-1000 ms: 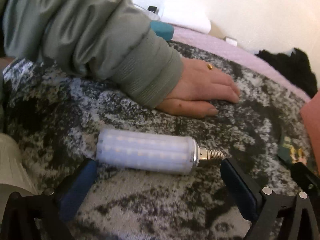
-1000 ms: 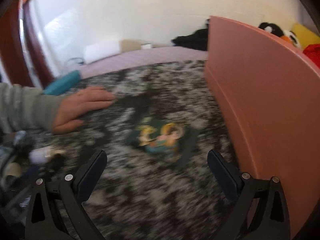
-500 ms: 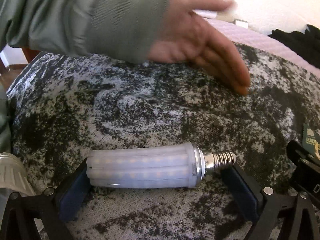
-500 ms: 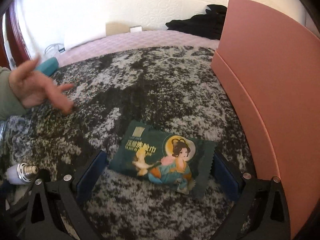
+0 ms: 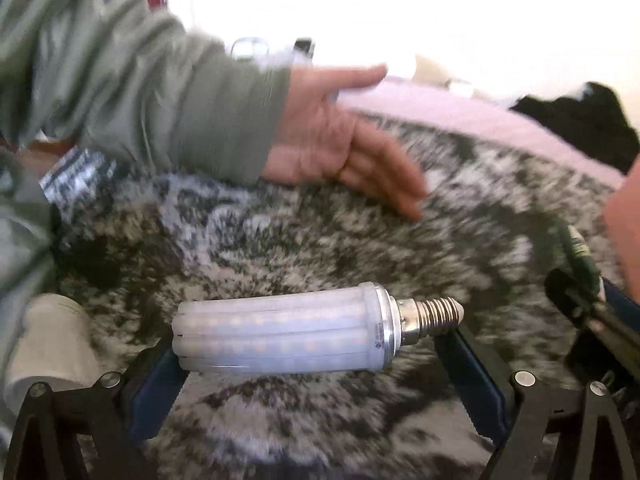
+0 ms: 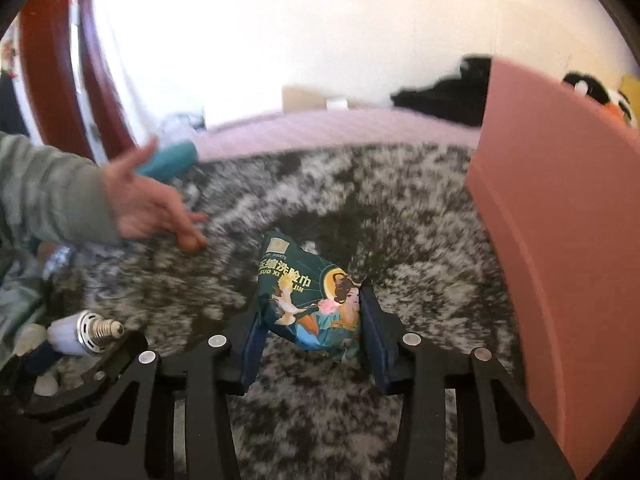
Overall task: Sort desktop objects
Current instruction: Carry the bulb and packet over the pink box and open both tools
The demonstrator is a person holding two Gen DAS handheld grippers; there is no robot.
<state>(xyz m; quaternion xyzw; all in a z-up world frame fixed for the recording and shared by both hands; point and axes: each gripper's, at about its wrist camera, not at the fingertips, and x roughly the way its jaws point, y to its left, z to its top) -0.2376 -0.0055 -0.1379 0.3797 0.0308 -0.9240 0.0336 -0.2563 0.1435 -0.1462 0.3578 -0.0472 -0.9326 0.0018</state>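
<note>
Your right gripper (image 6: pixel 312 320) just closed on the packet (image 6: pixel 308 300), crumpled lower centre beside the pink box (image 6: pixel 560 240). Left gripper (image 5: pixel 308 360) just narrowed onto the bulb (image 5: pixel 288 332), end to end; grip looks marginal

1. You are in a home – most likely a bedroom. The working surface is a mottled black-and-white fuzzy blanket (image 6: pixel 400 208) spread over soft bedding.
2. Behind it you see a pink bedspread (image 6: pixel 320 128) running along a plain white wall (image 6: pixel 320 32), not a desk or bench.
3. A dark red wooden frame (image 6: pixel 48 72) stands at the left – it could be a door or a bedstead, you cannot tell which.
4. Plush toys (image 6: pixel 600 96) sit in the far right corner, and a heap of black clothing (image 6: pixel 448 92) lies on the bedspread.
5. A pink box (image 6: pixel 560 240) stands on the blanket.
</note>
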